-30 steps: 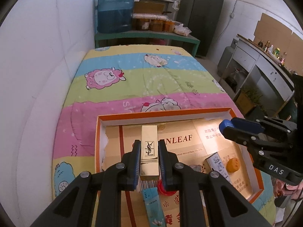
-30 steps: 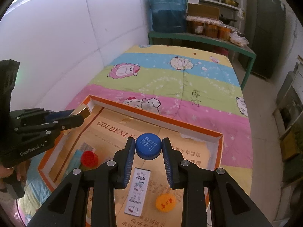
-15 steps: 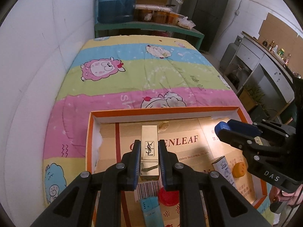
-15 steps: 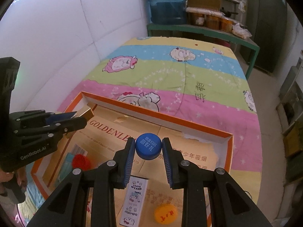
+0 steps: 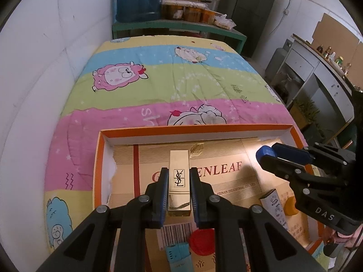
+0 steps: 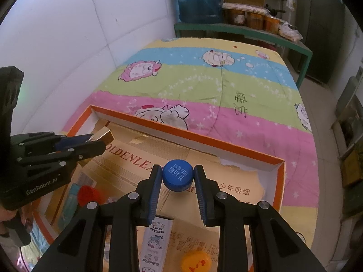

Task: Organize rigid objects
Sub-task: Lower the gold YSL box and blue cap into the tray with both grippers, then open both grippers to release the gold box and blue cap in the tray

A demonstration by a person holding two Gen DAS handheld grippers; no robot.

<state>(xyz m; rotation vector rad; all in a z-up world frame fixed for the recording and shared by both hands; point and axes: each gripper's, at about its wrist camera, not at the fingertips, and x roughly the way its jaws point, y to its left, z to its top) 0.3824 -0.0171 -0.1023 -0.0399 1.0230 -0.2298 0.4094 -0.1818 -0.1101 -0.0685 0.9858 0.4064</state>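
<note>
Left gripper [image 5: 178, 195]: low centre of the left view, jaws pinched tight on a gold rectangular lipstick case with a black monogram [image 5: 178, 181], carried above the tray floor.
Right gripper [image 6: 178, 187]: low centre of the right view, jaws clamped on a round blue plastic bottle cap with white lettering [image 6: 177, 178], also off the floor as far as I can judge.
Tray: a shallow orange-rimmed cardboard box lid [image 5: 195, 128], lined with printed tan cardboard, fills the lower half of both views.
Tray contents, nearest edge: a teal slim carton [image 5: 178, 252] and a red round cap [image 5: 202, 241] at bottom centre of the left view; a white cartoon-printed slim carton [image 6: 155, 241] and an orange round cap [image 6: 196, 261] at the bottom of the right view.
Tray, far half: bare lining, nothing lying there.
Progress: midway, I'd say. Four pieces lie loosely in the tray, two are in hand and not yet set down.
Left to do: place both, probably on that far stretch.
Beyond the tray: striped cartoon-sheep bedspread [image 5: 172, 83], nothing loose on it.
</note>
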